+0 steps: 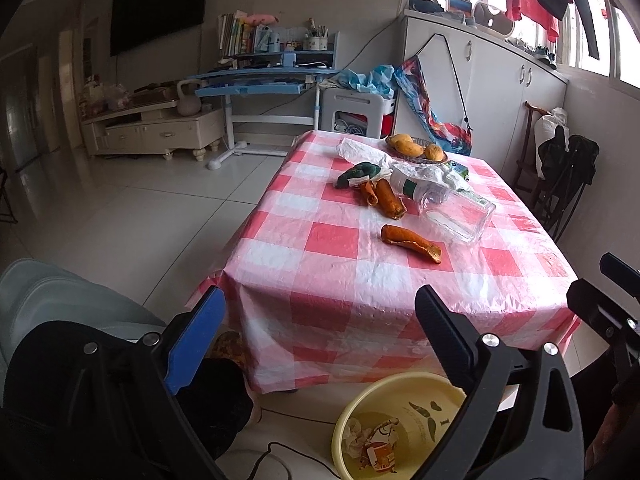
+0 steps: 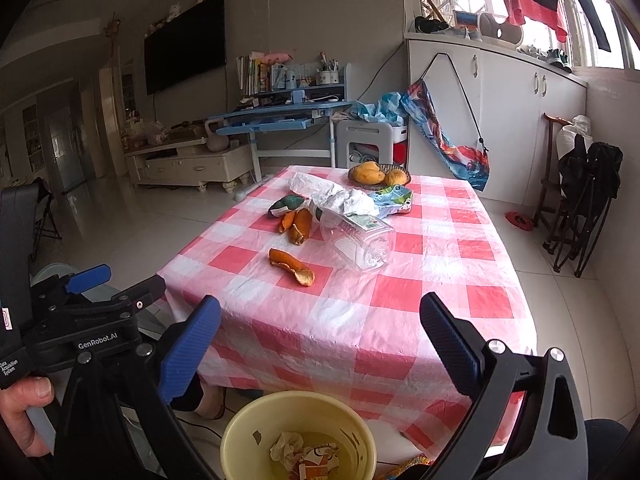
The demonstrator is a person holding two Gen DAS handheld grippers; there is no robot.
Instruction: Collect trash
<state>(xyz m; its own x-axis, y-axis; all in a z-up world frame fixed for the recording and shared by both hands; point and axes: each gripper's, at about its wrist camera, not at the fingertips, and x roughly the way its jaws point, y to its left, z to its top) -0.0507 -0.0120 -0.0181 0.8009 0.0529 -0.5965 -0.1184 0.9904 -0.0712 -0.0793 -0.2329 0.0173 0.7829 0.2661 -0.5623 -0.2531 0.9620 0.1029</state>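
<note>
Daylight from the windows fell across a living room where a low table (image 2: 400, 320) under a pink-and-white checked cloth stood on pale tiles. On the cloth lay the rubbish yet to be gathered: a curled orange peel (image 2: 291, 266) alone and nearest the front edge, two more peel pieces (image 2: 298, 222) farther back beside a green wrapper (image 2: 286, 205), a clear plastic bottle (image 2: 360, 242) on its side, a crumpled white plastic bag (image 2: 340, 198) and a blue-green packet (image 2: 394, 200). A dish of mangoes (image 2: 378, 174) sat at the far end (fruit, presumably not trash). On the floor at the near edge of the table stood a yellow bin (image 2: 236, 432), already holding crumpled paper and a printed wrapper.

Both tools hovered above the bin, short of the table. The left gripper (image 1: 320, 344) had its jaws wide apart with nothing between them; the right gripper (image 2: 320, 354) likewise stood spread and empty.

Judging by this, the work sat between drops: some rubbish was binned, most remained on the table. The next move would likely call for reaching forward to the lone peel, closest to either tool, lowering the fingers either side of it, pinching gently since the thin rind lay flat on slippery cloth, then carrying it back over the bin.
</note>
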